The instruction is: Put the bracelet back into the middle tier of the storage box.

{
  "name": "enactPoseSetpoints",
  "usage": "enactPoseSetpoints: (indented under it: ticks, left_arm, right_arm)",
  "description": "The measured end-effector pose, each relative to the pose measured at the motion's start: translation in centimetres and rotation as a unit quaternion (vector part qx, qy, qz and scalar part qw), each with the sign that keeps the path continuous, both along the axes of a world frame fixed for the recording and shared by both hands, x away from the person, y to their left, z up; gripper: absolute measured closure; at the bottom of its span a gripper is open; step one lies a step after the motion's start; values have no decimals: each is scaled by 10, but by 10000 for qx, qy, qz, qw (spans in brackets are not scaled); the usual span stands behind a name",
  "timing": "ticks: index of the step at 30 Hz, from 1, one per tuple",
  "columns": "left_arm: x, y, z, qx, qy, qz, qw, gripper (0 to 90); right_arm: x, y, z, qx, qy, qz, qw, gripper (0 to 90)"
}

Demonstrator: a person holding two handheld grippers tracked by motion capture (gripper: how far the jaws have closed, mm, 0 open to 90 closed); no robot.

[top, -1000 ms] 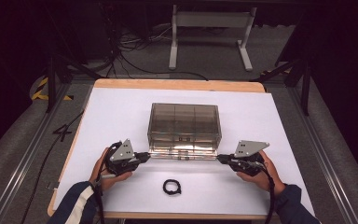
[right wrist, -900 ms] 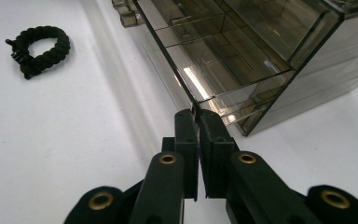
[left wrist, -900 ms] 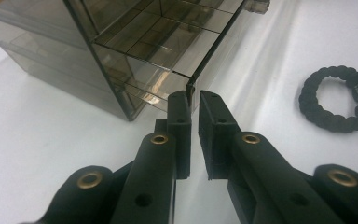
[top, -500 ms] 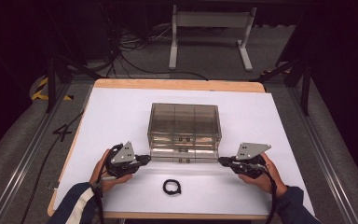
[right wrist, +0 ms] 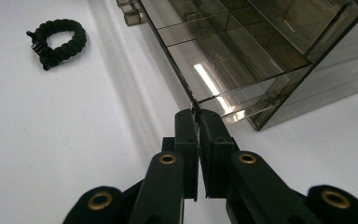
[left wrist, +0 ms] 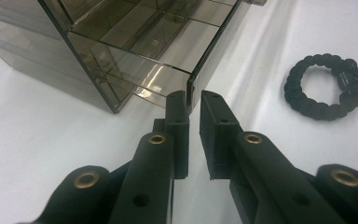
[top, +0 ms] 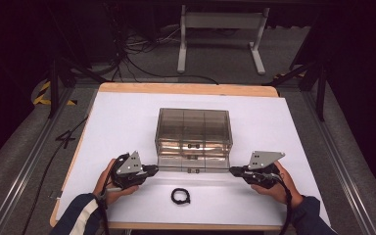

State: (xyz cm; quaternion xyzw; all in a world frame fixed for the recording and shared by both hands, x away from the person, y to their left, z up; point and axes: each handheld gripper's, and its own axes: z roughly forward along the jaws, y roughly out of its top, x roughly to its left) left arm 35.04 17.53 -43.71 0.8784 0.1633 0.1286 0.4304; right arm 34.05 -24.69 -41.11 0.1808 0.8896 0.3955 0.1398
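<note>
Taking the smoky clear drawer box (top: 194, 139) in the middle of the white table (top: 117, 127) as the landmark: nearest the person, in front of the box, lies a black braided bracelet (top: 180, 196), well apart from both grippers and touched by neither. A step farther in, the bottom drawer (top: 193, 164) stands pulled out toward the person, its small knob facing the bracelet. The left gripper (top: 152, 169) sits at the drawer's front left corner; in the left gripper view its jaws stand a little apart with the corner edge of the drawer wall at the slot between them, and I cannot tell whether they actually bear on it. The right gripper (top: 233, 171) is at the front right corner, and in the right gripper view its jaws are nearly together, pinched on the thin drawer wall. Beyond them rise the upper drawers, both closed. As a judgement, the opening step looks done: the drawer is out and looks empty. What is left would be picking up the bracelet, placing it inside, and pushing the drawer back in.
</note>
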Motion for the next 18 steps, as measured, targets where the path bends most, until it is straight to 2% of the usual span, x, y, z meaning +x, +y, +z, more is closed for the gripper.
enactPoseSetpoints:
  ticks: [3,6,7,10,14,16,18]
  left_arm:
    - [-1,1,1,9,4,34,10000,798]
    - [-3,7,1,-22,-14,98,9999,785]
    - [-3,7,1,-22,-14,98,9999,781]
    - [-9,15,2,-90,7,168,9998,770]
    - [-16,21,4,-174,14,179,9997,747]
    - [-24,25,4,-304,112,132,9994,715]
    - [-30,25,4,-306,139,73,9994,703]
  right_arm:
    - [0,-1,2,-98,-19,43,9999,843]
    - [1,-9,10,101,9,29,9999,836]
    - [1,-9,10,101,9,29,9999,836]
    - [2,-19,18,296,-109,-138,9994,847]
    - [2,-22,23,417,-238,-331,9983,855]
    - [5,-25,28,598,-408,-522,9960,888]
    - [8,-26,32,709,-505,-671,9939,900]
